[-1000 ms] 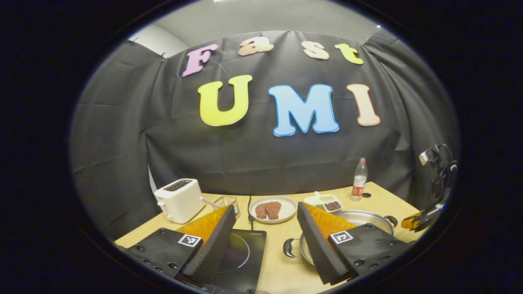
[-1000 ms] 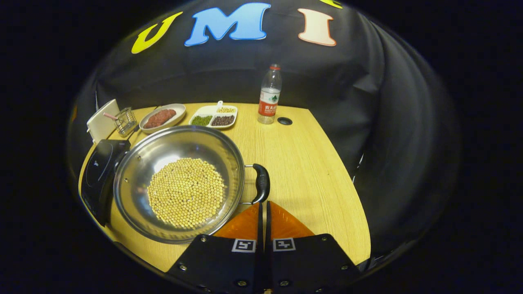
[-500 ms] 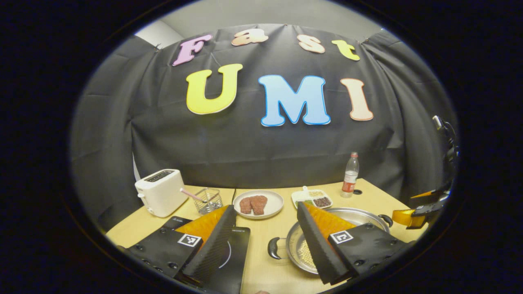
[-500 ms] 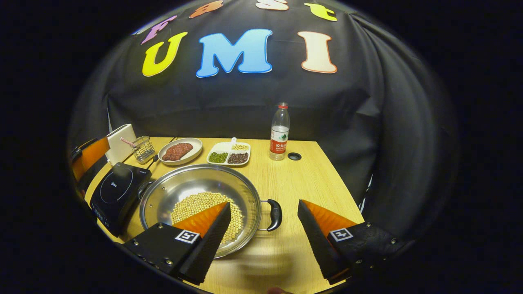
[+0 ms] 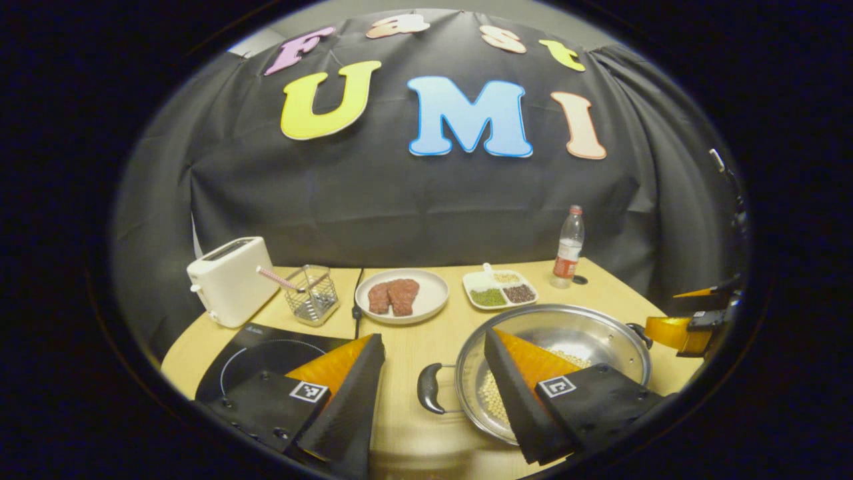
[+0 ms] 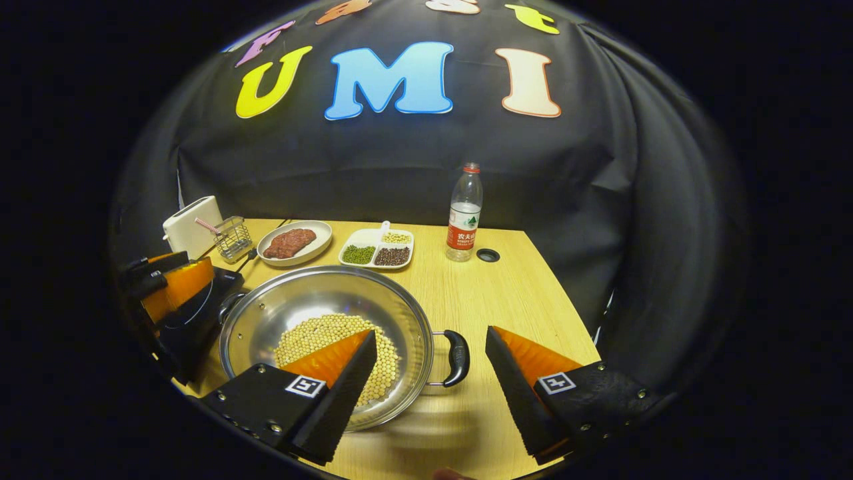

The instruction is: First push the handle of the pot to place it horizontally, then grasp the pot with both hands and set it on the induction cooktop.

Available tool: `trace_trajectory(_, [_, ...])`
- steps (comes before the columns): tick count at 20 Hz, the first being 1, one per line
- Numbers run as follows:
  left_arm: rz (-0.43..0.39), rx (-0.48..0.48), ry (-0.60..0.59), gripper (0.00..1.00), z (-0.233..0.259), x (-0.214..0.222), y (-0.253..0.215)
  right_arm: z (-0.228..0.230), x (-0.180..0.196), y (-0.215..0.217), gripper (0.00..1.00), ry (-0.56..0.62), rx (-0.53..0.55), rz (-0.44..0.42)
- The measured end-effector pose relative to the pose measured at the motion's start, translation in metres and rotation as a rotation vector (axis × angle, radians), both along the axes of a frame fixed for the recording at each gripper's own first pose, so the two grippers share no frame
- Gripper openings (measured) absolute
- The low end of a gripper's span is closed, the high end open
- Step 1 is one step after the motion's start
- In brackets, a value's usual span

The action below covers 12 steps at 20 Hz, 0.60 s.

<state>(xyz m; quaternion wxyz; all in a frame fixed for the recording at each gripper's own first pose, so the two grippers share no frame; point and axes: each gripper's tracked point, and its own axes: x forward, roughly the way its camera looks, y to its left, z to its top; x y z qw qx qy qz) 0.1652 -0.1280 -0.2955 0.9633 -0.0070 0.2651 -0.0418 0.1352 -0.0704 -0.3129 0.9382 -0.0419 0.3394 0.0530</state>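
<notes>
Both grippers, left [image 5: 433, 373] and right [image 6: 430, 367], are spread wide, each straddling a handle of the pot [image 6: 326, 333] beside the cooktop [image 5: 266, 347]. Uneven grips could tip it, spilling beans [image 6: 320, 333].

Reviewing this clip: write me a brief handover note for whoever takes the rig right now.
Left tongs: open, empty, lined up with the near black handle of the shiny steel pot of yellow beans.
Right tongs: open, empty, lined up with the pot's other black handle.
The pot sits on the wooden table, beside the flat black induction cooktop, not on it.
Done: the handles appear to lie level, side to side.
Left: close each tongs on its handle, lift together, and set the pot on the cooktop.
</notes>
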Motion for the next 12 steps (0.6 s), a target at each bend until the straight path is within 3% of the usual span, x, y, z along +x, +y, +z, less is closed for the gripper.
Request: trace_trajectory(12, [-0.028, 0.012, 0.165, 1.00, -0.079, 0.002, -0.007, -0.044, 0.015, 0.000, 1.00, 0.060, -0.007, -0.017])
